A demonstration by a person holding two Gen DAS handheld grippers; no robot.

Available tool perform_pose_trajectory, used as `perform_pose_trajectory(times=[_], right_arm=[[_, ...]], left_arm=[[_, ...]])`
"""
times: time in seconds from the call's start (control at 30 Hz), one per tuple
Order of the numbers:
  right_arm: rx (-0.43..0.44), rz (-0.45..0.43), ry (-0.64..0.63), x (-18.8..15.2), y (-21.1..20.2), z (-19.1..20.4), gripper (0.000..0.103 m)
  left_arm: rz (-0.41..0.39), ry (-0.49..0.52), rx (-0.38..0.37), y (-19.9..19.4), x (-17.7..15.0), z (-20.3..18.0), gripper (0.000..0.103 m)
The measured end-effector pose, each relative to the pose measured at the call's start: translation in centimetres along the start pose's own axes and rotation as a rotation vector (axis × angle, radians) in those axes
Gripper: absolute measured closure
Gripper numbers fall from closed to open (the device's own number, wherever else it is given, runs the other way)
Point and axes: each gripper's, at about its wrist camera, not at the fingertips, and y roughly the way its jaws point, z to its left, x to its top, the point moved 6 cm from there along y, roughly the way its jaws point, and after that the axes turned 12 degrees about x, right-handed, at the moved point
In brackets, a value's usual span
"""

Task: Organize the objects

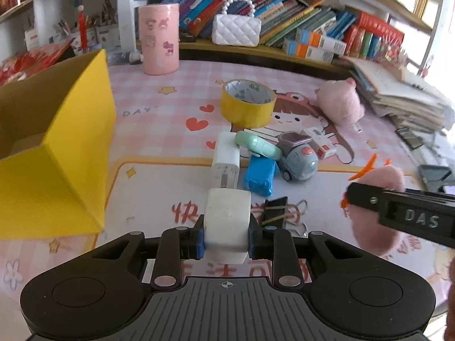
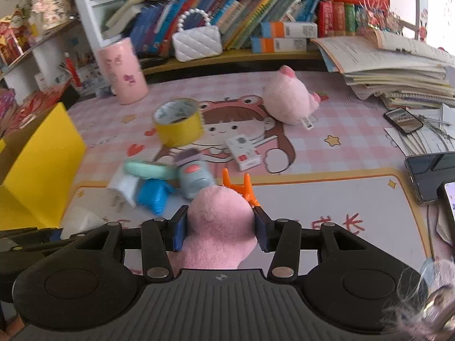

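Note:
My left gripper [image 1: 226,238] is shut on a white block [image 1: 226,221] and holds it above the pink mat, right of the open yellow box [image 1: 57,153]. My right gripper [image 2: 220,231] is shut on a pink plush toy [image 2: 219,227] with orange feet; it also shows in the left wrist view [image 1: 378,213]. On the mat lie a yellow tape roll [image 1: 247,103], a white charger [image 1: 226,160], a mint case [image 1: 257,145], a blue packet [image 1: 260,176], a toy car [image 1: 297,157], a small white box [image 1: 320,142], a black binder clip [image 1: 277,209] and a pink plush pig [image 1: 341,103].
A pink cylinder [image 1: 159,38] and a white quilted handbag [image 1: 236,28] stand at the back before shelves of books. A stack of open books [image 2: 398,71] and two phones [image 2: 429,176] lie at the right.

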Motion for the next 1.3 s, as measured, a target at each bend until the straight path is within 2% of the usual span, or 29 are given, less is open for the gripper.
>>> perform_pose_trajectory(times=[0.27,0.6,0.77,0.93,1.0,1.1,1.3], right_arm=[[0.058,0.022,-0.076,-2.2,-1.0,7.3,0.059],[0.192,0.11,-0.2,-7.8,-0.6,20.4,0.059],[0.228,0.125,-0.21,-10.1,-0.4,25.6,0.059],[0.256,0.115,-0.225,-11.3,-0.6,29.6,0.059],[0.26,0.095,-0.243,-11.1,-0.8,30.7,0.059],[0.255,0.013,-0.282,-9.5,-1.4,32.0,0.059],[0.224,-0.154,-0.364,-3.1,-1.3,33.0,0.059]], left_arm=[[-0.042,-0.054,-0.014,-4.0,-2.6,5.8,0.078],[-0.036,-0.191,0.083,-8.3,-7.4,17.9,0.078],[-0.052,-0.2,0.111,-10.1,-9.3,22.3,0.078],[-0.096,-0.219,0.141,-11.8,-9.7,25.7,0.079],[-0.121,-0.226,0.143,-12.5,-9.2,26.7,0.079],[-0.183,-0.22,0.129,-13.4,-7.3,27.3,0.079],[-0.303,-0.2,0.09,-13.5,-2.0,27.4,0.079]])
